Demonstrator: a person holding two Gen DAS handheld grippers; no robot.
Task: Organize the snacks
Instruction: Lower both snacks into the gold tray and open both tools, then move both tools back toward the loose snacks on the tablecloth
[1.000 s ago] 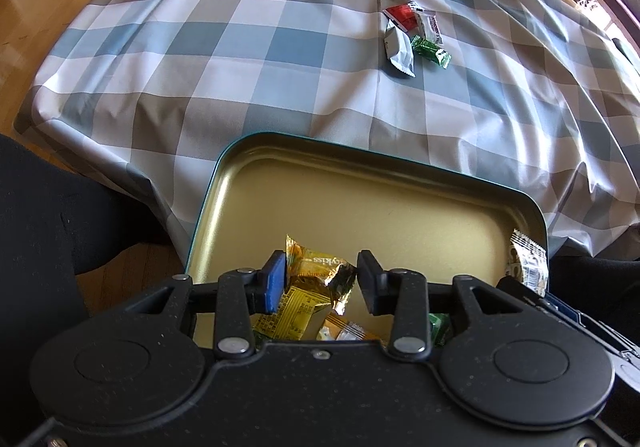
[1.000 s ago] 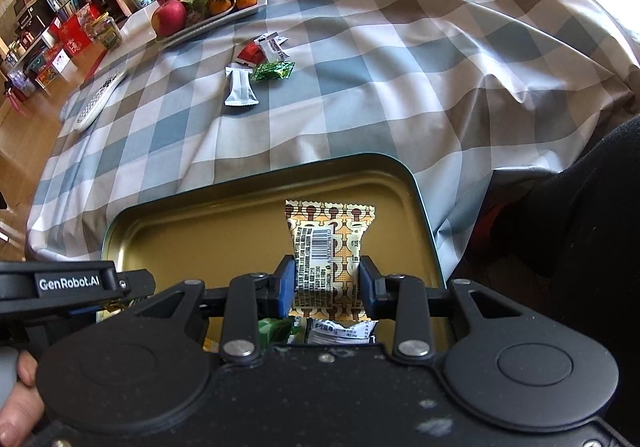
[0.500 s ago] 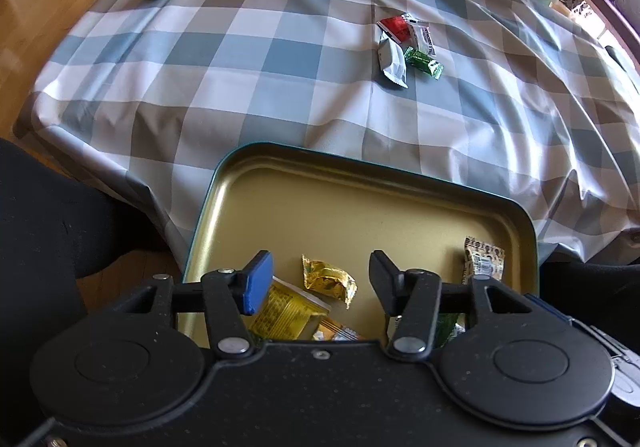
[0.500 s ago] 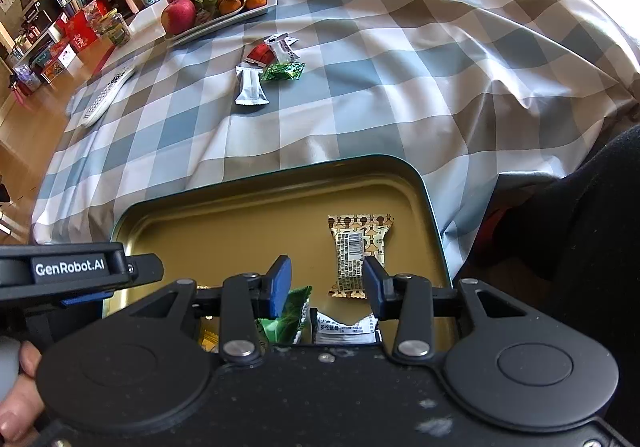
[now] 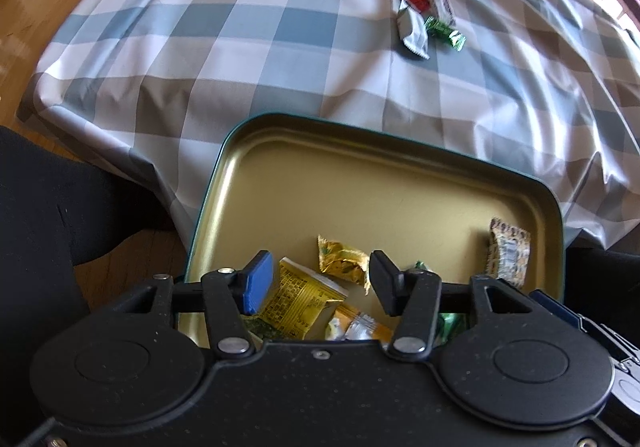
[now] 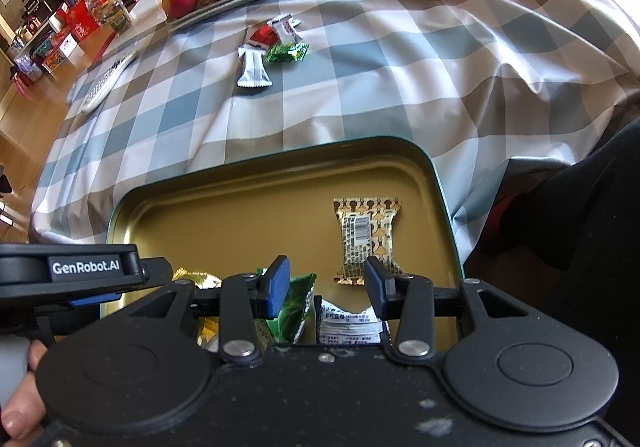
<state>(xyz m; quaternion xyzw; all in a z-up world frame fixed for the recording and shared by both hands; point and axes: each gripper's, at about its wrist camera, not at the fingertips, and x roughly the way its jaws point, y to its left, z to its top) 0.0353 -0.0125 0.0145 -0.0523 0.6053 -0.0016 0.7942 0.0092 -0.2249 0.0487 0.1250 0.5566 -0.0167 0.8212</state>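
The checked tablecloth (image 6: 400, 59) hangs in loose folds over the near edge, and the tin tray (image 5: 400, 183) sits half over that edge, so a push from above could tip it. The far half of the tray is bare, good room to place things. 4 snacks (image 6: 272, 47) lie far on the table, with free cloth around them. The left gripper (image 5: 316, 283) has fingers apart and empty above a gold wrapper (image 5: 340, 261). The right gripper (image 6: 322, 287) is opening, gripping nothing; the patterned packet (image 6: 366, 235) lies in the tray just beyond it.
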